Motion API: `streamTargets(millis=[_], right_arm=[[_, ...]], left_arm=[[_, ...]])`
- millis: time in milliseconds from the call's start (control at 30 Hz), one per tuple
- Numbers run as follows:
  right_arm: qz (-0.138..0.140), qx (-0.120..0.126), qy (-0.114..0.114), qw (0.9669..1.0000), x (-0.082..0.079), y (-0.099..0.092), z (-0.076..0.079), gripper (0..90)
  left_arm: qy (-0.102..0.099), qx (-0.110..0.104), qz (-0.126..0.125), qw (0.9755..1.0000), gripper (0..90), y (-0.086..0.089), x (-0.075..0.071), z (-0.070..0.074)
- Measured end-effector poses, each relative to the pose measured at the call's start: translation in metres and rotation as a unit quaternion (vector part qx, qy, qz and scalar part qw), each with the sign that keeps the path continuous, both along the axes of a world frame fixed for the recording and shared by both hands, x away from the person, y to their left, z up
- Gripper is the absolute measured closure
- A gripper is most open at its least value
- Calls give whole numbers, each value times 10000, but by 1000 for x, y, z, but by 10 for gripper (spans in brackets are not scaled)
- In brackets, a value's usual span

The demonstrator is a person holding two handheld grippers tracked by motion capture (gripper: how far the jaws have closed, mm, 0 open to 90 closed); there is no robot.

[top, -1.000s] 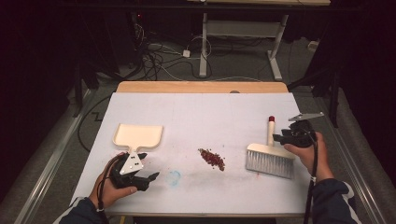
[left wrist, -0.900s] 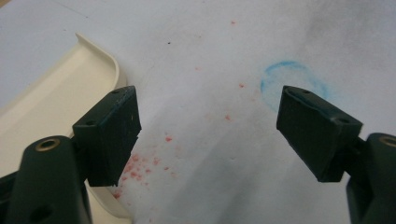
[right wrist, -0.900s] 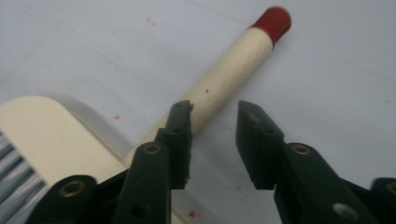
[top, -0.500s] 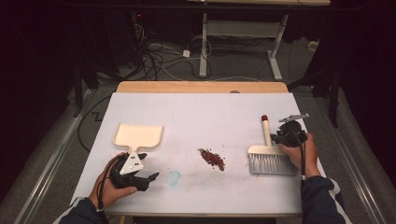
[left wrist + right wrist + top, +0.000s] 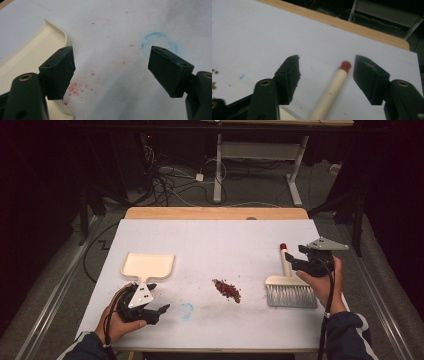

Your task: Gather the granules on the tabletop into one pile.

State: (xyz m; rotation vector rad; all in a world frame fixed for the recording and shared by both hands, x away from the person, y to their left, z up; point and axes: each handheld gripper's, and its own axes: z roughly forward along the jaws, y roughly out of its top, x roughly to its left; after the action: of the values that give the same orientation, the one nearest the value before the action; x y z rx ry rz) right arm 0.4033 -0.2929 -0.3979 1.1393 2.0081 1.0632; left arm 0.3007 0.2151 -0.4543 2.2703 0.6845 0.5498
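Note:
A hand brush (image 5: pixel 291 295) with pale bristles lies on the white table at the right, its wooden handle (image 5: pixel 329 95) pointing away and ending in a red tip (image 5: pixel 345 65). My right gripper (image 5: pixel 296 257) sits over that handle. Its jaws have just been opening; the handle lies between them untouched (image 5: pixel 325 72). A small pile of red crumbs (image 5: pixel 227 290) rests mid-table. A cream dustpan (image 5: pixel 148 266) lies at the left. My left gripper (image 5: pixel 159 299) hovers just in front of it, open and holding nothing (image 5: pixel 111 67), with the pan's corner (image 5: pixel 30 57) beside its left jaw.
A faint blue ring (image 5: pixel 160 42) is drawn on the table (image 5: pixel 215 240) beside the left gripper, with scattered red specks (image 5: pixel 75 86) near it. A wooden strip (image 5: pixel 215 213) edges the far side. Beyond stand desk legs (image 5: pixel 218 170) and cables on a dark floor.
The right gripper shifted left over the brush handle, the handle's tip swung a little left, and the jaws then spread apart around it. The left hand stayed still.

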Motion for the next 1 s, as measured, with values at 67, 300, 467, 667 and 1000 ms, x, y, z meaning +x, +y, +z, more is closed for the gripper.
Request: streamTargets(millis=[67,300,467,667,1000], right_arm=[[104,70,-129,9998,-6,3,4,358],[459,53,-523,9976,-41,17,8,271],[651,53,-782,9948,-73,24,-4,247],[760,-53,-763,9942,-98,31,-25,211],[829,-343,-772,9930,-110,40,-32,195]], left_arm=[[-25,31,3,10000,209,-1,0,0],[-163,104,31,9998,200,-2,0,1],[-207,63,152,9997,180,-2,3,1],[-262,92,197,9994,169,-3,-1,0],[-277,48,205,9994,169,-1,-4,1]])
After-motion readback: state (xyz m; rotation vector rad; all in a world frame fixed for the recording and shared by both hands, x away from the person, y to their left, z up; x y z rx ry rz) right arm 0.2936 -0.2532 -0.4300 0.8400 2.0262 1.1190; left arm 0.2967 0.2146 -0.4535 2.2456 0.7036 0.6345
